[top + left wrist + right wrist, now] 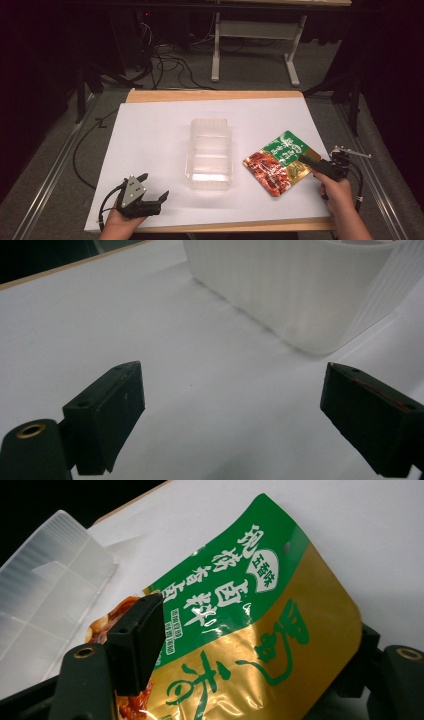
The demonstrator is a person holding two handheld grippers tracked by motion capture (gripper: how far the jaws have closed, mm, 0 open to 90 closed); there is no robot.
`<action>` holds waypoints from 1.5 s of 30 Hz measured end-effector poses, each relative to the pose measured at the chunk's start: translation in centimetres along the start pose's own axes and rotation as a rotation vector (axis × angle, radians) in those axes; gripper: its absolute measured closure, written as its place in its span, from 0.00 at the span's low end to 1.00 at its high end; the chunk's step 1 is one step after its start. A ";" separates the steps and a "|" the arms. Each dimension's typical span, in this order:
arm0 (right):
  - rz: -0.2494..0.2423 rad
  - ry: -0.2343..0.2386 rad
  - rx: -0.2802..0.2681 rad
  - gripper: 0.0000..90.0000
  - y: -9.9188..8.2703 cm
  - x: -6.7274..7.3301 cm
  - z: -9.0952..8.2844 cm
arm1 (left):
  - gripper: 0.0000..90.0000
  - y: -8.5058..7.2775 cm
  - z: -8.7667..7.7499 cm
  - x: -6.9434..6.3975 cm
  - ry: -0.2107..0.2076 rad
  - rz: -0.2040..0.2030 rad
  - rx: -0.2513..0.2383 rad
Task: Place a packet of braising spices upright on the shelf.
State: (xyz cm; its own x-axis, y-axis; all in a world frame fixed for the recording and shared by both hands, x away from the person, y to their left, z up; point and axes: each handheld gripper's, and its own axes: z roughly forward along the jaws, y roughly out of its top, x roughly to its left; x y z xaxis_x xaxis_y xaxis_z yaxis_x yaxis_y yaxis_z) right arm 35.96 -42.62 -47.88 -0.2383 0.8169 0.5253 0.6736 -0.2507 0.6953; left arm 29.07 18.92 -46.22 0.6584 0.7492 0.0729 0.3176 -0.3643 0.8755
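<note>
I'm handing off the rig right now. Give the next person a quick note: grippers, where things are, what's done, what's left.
Left gripper: open, idle on the table near the front edge, short of the clear bin.
Right gripper: jaws astride the food pouch, one over it, one under its edge; a firm pinch can't be confirmed.
Pouch: flat on the white sheet, right of the bin.
Bin: looks empty.
Done: pouch reached.
Left, probably: grip it and put it in the bin.

A lab-like recording room: a white-covered wooden surface (150,130) stands on grey carpet, with loose black cables (170,62) and a white metal-framed bench (255,30) in darkness behind.
</note>
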 end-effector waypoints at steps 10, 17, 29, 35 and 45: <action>-0.020 0.014 0.054 0.50 0.0 0.1 0.5 | 0.12 0.0 0.1 -0.1 -0.002 0.002 0.004; -0.031 -0.026 0.086 0.63 0.0 0.2 0.7 | 0.13 0.0 0.2 -0.1 -0.005 0.004 0.007; -0.069 -0.097 0.040 1.00 -0.1 0.7 0.1 | 0.14 -0.1 0.2 -0.2 -0.004 0.012 0.012; -0.118 -0.076 -0.015 1.00 0.1 1.6 -0.6 | 0.14 -0.1 0.2 -0.2 -0.005 0.012 0.012; -0.189 -0.032 -0.106 1.00 0.5 3.8 -2.0 | 0.14 0.0 0.0 -0.2 -0.006 0.016 0.009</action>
State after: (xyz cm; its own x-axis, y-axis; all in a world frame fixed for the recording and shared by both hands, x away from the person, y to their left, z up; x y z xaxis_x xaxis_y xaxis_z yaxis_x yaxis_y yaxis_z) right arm 34.00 -40.68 -44.55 -0.3298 0.8704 0.3656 0.5410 -0.1432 0.8288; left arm 28.94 18.79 -46.25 0.6675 0.7399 0.0837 0.3131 -0.3808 0.8700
